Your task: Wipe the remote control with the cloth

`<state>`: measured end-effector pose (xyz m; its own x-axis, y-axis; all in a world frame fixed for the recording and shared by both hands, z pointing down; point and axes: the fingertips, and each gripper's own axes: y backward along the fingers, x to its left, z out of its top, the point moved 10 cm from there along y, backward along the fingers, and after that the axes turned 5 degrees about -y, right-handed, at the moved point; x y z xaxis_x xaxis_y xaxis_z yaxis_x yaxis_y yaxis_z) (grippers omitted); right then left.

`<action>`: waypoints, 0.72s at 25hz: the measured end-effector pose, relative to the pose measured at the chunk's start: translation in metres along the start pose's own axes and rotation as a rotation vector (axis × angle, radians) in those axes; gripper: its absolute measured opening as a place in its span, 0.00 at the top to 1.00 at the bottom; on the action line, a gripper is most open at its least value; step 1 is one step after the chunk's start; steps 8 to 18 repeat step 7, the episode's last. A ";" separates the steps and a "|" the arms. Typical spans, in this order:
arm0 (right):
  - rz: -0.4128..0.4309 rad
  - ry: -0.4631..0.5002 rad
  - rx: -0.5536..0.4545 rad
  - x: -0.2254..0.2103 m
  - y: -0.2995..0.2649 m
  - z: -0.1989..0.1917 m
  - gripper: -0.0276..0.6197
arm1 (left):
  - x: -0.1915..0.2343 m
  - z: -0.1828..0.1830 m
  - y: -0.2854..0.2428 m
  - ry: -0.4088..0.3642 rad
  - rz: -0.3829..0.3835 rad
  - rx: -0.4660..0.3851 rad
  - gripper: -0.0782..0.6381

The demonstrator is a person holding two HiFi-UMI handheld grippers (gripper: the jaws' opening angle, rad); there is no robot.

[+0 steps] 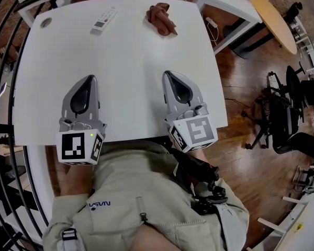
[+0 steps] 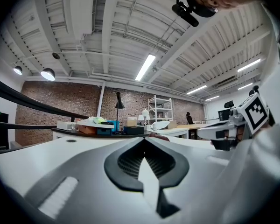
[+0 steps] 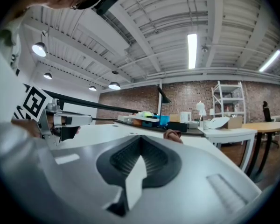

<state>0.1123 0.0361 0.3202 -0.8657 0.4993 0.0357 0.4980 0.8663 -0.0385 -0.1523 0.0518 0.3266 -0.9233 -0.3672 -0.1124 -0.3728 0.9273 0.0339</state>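
A white remote control [image 1: 104, 20] lies at the far left of the white table [image 1: 125, 72]. To its right, near the far edge, is a crumpled brown cloth [image 1: 161, 18], whose top also peeks over the jaws in the right gripper view [image 3: 172, 135]. My left gripper [image 1: 88, 79] rests low at the near left of the table, shut and empty; its jaws meet in the left gripper view [image 2: 143, 142]. My right gripper [image 1: 167, 75] sits at the near right, shut and empty too [image 3: 141, 140]. Both point away from me, well short of the remote and the cloth.
A second white table [image 1: 225, 4] and a wooden tabletop [image 1: 275, 17] stand at the back right. A black office chair [image 1: 290, 119] is on the wooden floor to the right. A cable grommet [image 1: 45, 22] sits in the table's far left corner.
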 end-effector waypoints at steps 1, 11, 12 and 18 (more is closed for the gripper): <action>0.001 -0.002 0.002 0.000 0.000 0.000 0.95 | -0.001 0.000 0.000 0.001 -0.002 0.002 0.88; 0.007 -0.012 0.022 -0.003 0.004 -0.003 0.95 | -0.007 -0.003 -0.003 0.015 -0.017 0.029 0.88; 0.007 -0.012 0.022 -0.003 0.004 -0.003 0.95 | -0.007 -0.003 -0.003 0.015 -0.017 0.029 0.88; 0.007 -0.012 0.022 -0.003 0.004 -0.003 0.95 | -0.007 -0.003 -0.003 0.015 -0.017 0.029 0.88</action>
